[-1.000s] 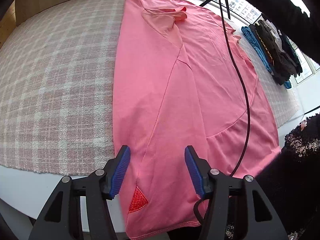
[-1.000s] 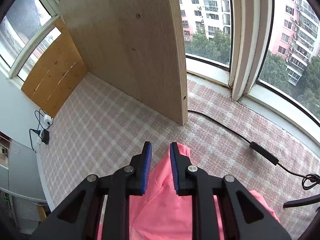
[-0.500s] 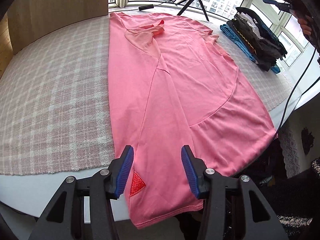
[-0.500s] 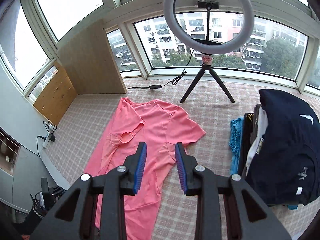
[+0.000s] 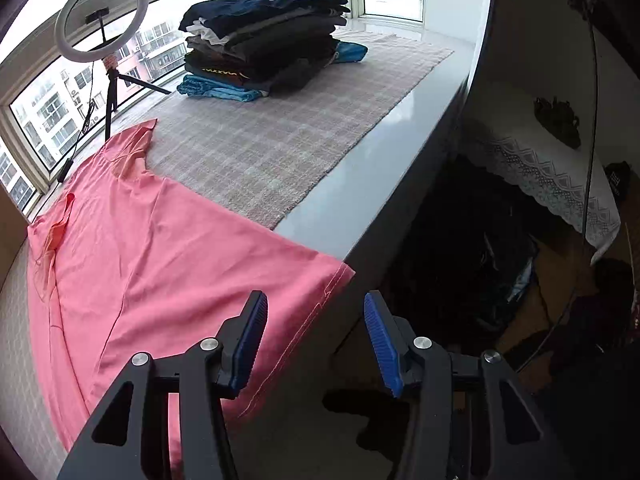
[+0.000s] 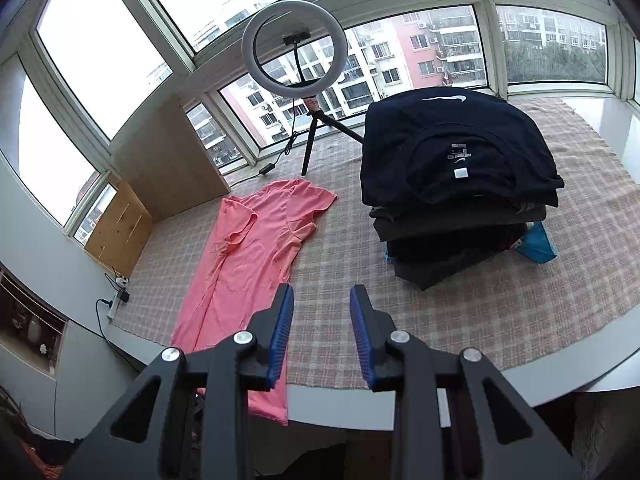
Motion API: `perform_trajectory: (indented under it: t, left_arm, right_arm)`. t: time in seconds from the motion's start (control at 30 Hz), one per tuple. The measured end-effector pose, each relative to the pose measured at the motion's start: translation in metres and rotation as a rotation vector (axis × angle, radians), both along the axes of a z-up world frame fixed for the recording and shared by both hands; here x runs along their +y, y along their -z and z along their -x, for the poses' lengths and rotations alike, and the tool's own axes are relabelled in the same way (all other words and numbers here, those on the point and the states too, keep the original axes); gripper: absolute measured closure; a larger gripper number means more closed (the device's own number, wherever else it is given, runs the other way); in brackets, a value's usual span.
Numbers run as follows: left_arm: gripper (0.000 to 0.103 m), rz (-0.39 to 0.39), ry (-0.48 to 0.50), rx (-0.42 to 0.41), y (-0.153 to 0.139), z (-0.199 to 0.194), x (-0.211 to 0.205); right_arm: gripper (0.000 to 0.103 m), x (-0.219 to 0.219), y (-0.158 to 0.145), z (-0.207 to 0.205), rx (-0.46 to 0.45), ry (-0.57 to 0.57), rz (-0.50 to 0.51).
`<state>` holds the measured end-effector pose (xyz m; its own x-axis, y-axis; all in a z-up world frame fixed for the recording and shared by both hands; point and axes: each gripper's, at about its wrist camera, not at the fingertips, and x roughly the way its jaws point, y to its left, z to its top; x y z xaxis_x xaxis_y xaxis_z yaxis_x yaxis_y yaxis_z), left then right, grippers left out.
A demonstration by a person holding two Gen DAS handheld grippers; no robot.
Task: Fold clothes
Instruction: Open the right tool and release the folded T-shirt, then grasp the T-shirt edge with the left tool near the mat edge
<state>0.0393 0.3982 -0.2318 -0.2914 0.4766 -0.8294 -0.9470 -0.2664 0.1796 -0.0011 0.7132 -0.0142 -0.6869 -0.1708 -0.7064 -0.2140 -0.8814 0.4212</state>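
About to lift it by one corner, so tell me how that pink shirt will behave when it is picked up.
The pink shirt probably goes limp: it lies flat, one side folded over itself, and its hem droops over the ledge. It looks thin, so likely light. A single-corner lift would probably let the folded side fall open; neither the left gripper nor the right gripper holds it.

Pink shirt (image 6: 248, 264) lies flat beside folded clothes stack (image 6: 456, 184).
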Motion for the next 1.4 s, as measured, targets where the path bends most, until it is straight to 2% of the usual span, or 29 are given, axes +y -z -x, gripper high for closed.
perform_trajectory:
  t: [0.07, 0.2, 0.23, 0.3, 0.33, 0.37, 0.53, 0.63, 0.7, 0.8, 0.97, 1.13, 1.2, 1.23, 1.33, 1.4]
  left_arm:
    - [0.055, 0.062, 0.028, 0.093, 0.012, -0.010, 0.019]
    - [0.057, 0.129, 0.003, 0.115, 0.029, 0.000, 0.036]
    - [0.067, 0.124, 0.000, 0.100, 0.029, 0.001, 0.036]
    - [0.074, 0.100, -0.004, 0.057, 0.025, 0.003, 0.035]
    - [0.083, 0.088, -0.007, 0.036, 0.024, 0.004, 0.034]
    - [0.100, 0.077, -0.009, 0.015, 0.022, 0.005, 0.033]
    - [0.101, 0.017, -0.095, -0.144, 0.006, 0.026, 0.024]
    - [0.101, -0.031, -0.172, -0.206, -0.006, 0.044, 0.011]
    - [0.101, -0.050, -0.213, -0.237, -0.011, 0.053, 0.004]
    - [0.101, -0.060, -0.251, -0.269, -0.011, 0.063, 0.001]
    - [0.101, -0.060, -0.263, -0.294, -0.008, 0.071, 0.003]
    - [0.101, -0.071, -0.248, -0.314, -0.009, 0.073, 0.009]
    - [0.101, -0.080, -0.248, -0.318, -0.010, 0.074, 0.010]
    - [0.101, -0.084, -0.248, -0.319, -0.010, 0.074, 0.011]
    - [0.101, -0.125, -0.288, -0.334, -0.017, 0.079, -0.003]
    - [0.101, -0.154, -0.317, -0.344, -0.021, 0.083, -0.013]
  right_arm:
    - [0.074, -0.001, 0.021, 0.017, -0.030, -0.036, 0.037]
    - [0.074, -0.018, 0.056, 0.062, -0.080, -0.122, 0.048]
    - [0.074, -0.023, 0.064, 0.077, -0.095, -0.139, 0.047]
    - [0.073, -0.035, 0.079, 0.113, -0.127, -0.184, 0.033]
    - [0.073, -0.040, 0.087, 0.133, -0.142, -0.208, 0.021]
    - [0.071, -0.045, 0.093, 0.154, -0.157, -0.216, 0.006]
    - [0.065, -0.056, 0.136, 0.268, -0.223, -0.220, -0.054]
    - [0.065, -0.048, 0.166, 0.335, -0.267, -0.166, -0.129]
    - [0.065, -0.038, 0.185, 0.371, -0.294, -0.118, -0.172]
    - [0.065, -0.023, 0.207, 0.408, -0.312, -0.104, -0.160]
    - [0.063, -0.021, 0.219, 0.434, -0.333, -0.171, -0.283]
    - [0.060, -0.025, 0.222, 0.433, -0.342, -0.237, -0.254]
    - [0.076, -0.029, 0.222, 0.433, -0.356, -0.265, -0.257]
    - [0.101, -0.033, 0.222, 0.433, -0.366, -0.283, -0.258]
    - [0.100, -0.040, 0.215, 0.434, -0.390, -0.299, -0.269]
    - [0.100, -0.044, 0.197, 0.437, -0.360, -0.294, -0.235]
